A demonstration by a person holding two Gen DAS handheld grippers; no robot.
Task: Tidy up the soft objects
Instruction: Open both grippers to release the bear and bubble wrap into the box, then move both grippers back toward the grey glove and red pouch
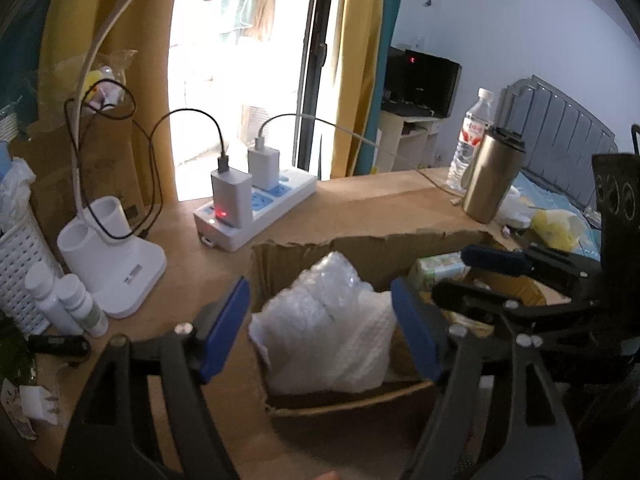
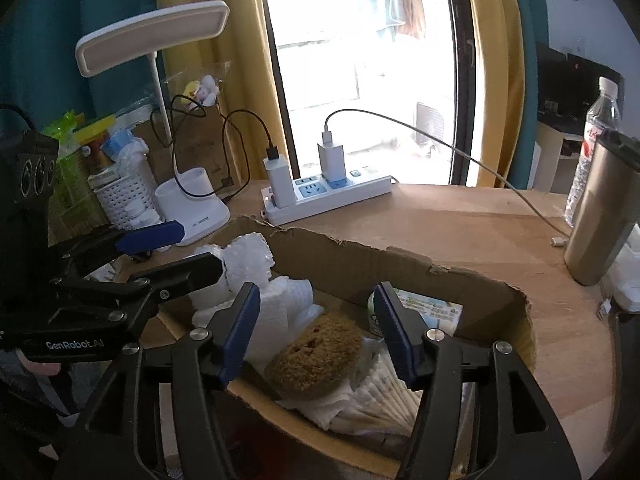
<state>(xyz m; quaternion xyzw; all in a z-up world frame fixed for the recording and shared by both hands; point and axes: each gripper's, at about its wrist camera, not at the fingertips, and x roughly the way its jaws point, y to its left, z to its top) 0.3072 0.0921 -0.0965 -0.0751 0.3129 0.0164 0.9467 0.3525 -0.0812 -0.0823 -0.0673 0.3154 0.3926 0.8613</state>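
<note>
A torn cardboard box sits on the wooden desk. In the left wrist view it holds a bubble-wrap bundle on white paper towel and a green tissue pack. In the right wrist view it holds a brown sponge, folded white tissues, white foam and the tissue pack. My left gripper is open and empty over the box's left side. My right gripper is open and empty above the sponge.
A power strip with two chargers and cables lies behind the box. A white desk lamp and white basket stand left. A steel tumbler and water bottle stand right.
</note>
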